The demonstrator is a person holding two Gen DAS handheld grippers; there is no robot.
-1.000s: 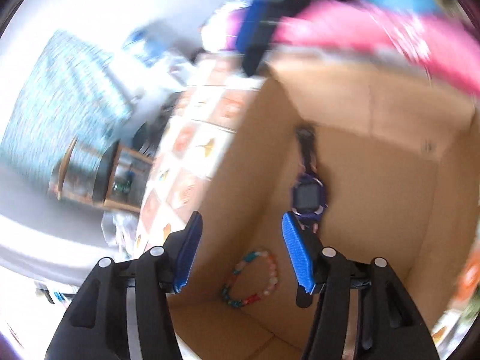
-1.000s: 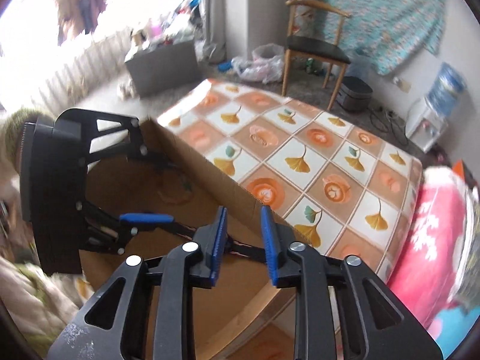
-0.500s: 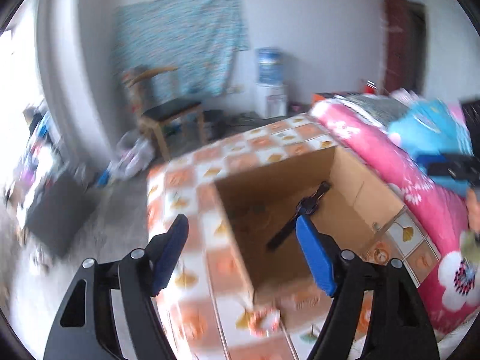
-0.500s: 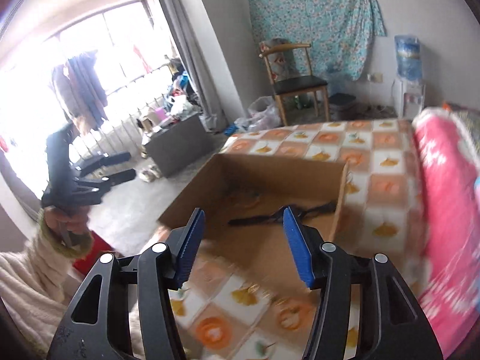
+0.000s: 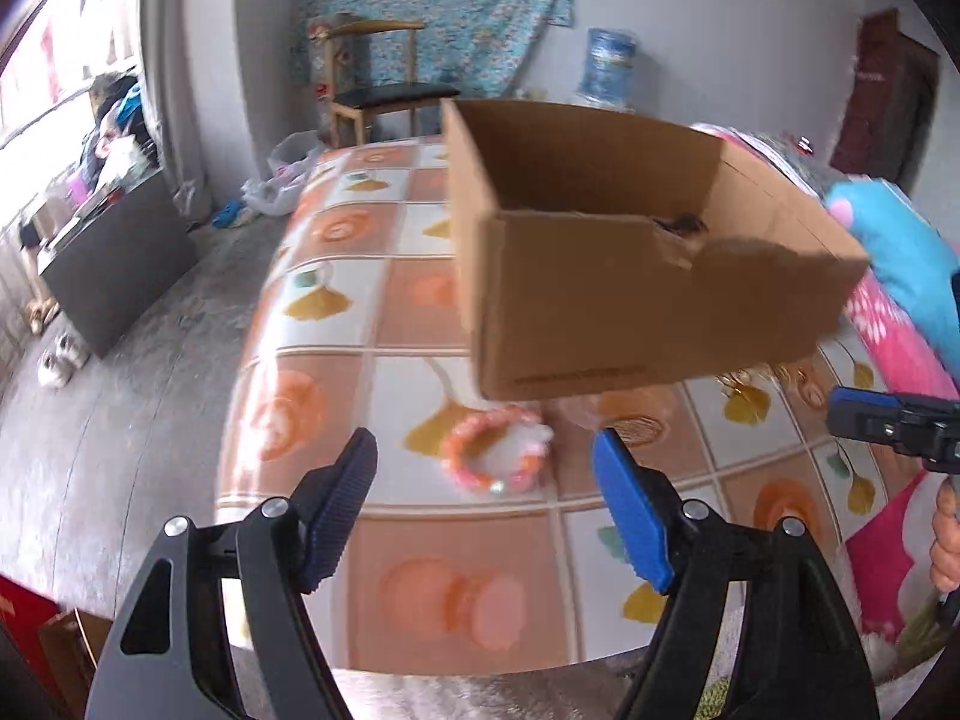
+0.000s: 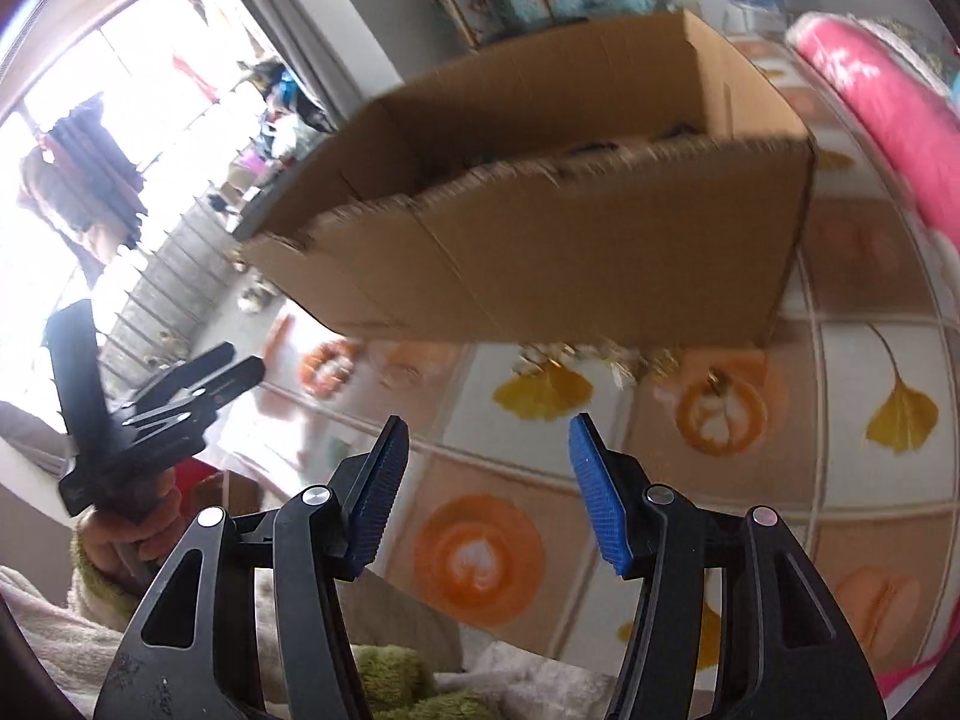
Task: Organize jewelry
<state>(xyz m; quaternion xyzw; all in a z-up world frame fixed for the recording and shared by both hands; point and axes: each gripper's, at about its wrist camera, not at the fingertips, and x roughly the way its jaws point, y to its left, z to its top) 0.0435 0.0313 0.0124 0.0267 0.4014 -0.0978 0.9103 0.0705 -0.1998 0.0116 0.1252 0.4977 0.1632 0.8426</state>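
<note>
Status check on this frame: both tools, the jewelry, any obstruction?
Left tool open, empty; right tool open, empty. Pink bead bracelet on patterned cover, outside cardboard box. Nothing blocking it.

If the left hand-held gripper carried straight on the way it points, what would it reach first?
Probably the pink beaded bracelet lying on the patterned bedspread, just in front of the cardboard box; the left hand-held gripper is open and empty. Depth is uncertain.

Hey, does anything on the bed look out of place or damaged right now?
Yes. The cardboard box has a torn, ragged near rim. A pink beaded bracelet lies outside it on the patterned bedcover, and gold jewelry sits loose at the box's base. The rest looks ordinary.
</note>
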